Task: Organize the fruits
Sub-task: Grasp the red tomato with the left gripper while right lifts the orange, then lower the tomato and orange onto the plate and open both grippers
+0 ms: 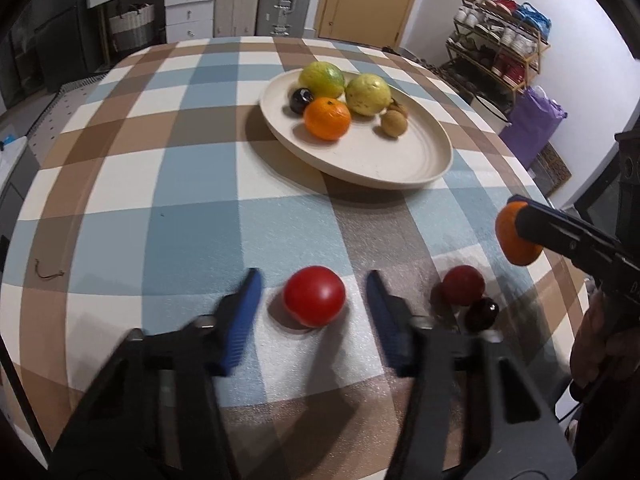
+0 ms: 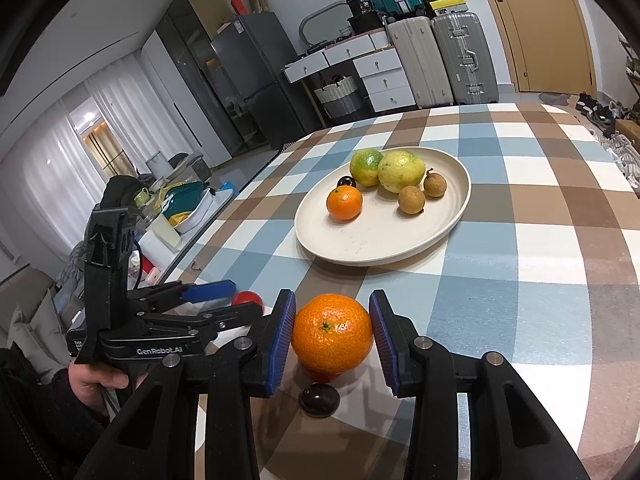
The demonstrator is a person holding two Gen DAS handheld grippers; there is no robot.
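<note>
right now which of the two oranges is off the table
The orange clamped between the right gripper's blue pads, lifted above the checked cloth. The other orange lies in the cream plate beside the dark cherry.

Our left gripper (image 1: 314,300) points down at the table with its blue fingers (image 1: 244,312) apart, not touching anything. Our right gripper (image 2: 332,334) has its blue pads (image 2: 282,332) pressed on both sides of something round, holding it up.
</note>
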